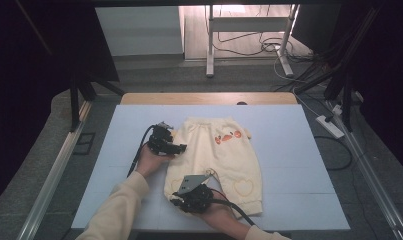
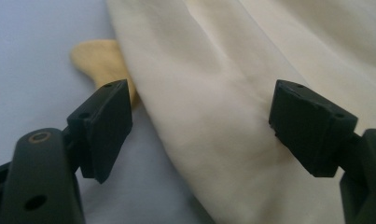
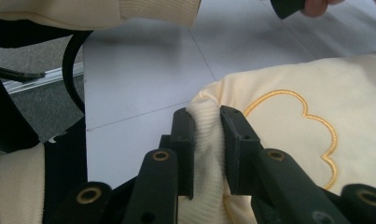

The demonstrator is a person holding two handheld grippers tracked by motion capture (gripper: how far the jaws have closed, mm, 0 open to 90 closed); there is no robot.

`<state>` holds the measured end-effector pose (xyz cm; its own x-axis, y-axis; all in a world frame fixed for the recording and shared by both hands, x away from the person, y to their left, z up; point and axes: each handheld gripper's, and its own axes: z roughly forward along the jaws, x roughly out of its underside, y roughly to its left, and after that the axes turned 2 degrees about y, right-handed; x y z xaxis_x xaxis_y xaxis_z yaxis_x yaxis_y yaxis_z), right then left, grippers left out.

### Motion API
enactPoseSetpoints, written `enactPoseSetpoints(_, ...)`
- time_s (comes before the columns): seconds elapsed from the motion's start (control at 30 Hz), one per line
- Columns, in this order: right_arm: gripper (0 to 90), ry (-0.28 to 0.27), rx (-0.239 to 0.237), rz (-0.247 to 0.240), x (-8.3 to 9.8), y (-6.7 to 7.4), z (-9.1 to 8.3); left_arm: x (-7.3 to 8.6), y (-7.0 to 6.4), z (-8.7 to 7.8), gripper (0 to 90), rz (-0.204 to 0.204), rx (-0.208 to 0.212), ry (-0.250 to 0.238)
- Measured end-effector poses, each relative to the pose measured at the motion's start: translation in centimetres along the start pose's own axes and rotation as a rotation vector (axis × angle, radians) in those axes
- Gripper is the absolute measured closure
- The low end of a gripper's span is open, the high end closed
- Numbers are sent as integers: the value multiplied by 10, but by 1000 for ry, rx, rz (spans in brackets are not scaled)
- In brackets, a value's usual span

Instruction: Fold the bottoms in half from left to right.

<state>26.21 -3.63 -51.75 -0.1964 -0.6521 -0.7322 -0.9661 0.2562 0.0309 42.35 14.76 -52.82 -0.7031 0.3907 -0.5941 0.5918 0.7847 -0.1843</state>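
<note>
Small cream baby trousers (image 1: 214, 155) lie flat on the pale mat (image 1: 294, 165), with orange motifs near the waistband and a heart on each knee. My left gripper (image 1: 181, 147) is at the trousers' left side edge. Its jaws stand wide apart (image 2: 199, 126) with the cream cloth (image 2: 232, 93) lying between them, untouched by the pads. A darker yellow flap (image 2: 99, 60) sticks out from under that edge. My right gripper (image 1: 175, 202) is at the lower left leg and is shut (image 3: 206, 126) on the ribbed cuff (image 3: 206, 154), beside the embroidered heart (image 3: 311, 121).
The mat covers a wooden table whose far edge (image 1: 209, 98) shows. Bare mat lies left and right of the trousers. A power strip (image 1: 330, 125) and cables lie on the floor at right, and a white stand's legs (image 1: 209, 60) are beyond the table.
</note>
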Motion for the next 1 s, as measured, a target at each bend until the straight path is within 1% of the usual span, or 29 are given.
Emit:
enactPoseSetpoints(0.1, 758, 3, 3, -4, 0, 1, 0, 0, -2, 4, 221, 9, -11, 14)
enactPoseSetpoints(0.2, 759, -1, 3, -4, 1, 0, 0, 1, -2, 6, 223, 7, -8, 25)
enactPoseSetpoints(0.43, 759, 3, 7, -7, 1, 1, 1, 3, -1, 5, 249, 3, -7, 15)
enactPoseSetpoints(0.47, 759, 4, 7, -7, 1, 1, 1, 3, -1, 5, 270, 6, -5, 11)
enactPoseSetpoints(0.67, 758, 8, 5, -9, 2, 1, 2, 4, -2, 4, 452, 17, 37, 0)
enactPoseSetpoints(0.73, 759, 9, 5, -11, 2, 1, 2, 4, -4, 5, 550, 14, 41, 0)
enactPoseSetpoints(0.87, 759, 13, 4, -15, 3, 1, 3, 4, -6, 5, 709, 35, 52, 8)
enactPoseSetpoints(0.93, 759, 18, 6, -19, 3, 2, 3, 5, -6, 4, 770, 43, 56, 4)
enactPoseSetpoints(1.0, 759, 17, 6, -18, 3, 1, 2, 5, -6, 4, 807, 53, 58, -2)
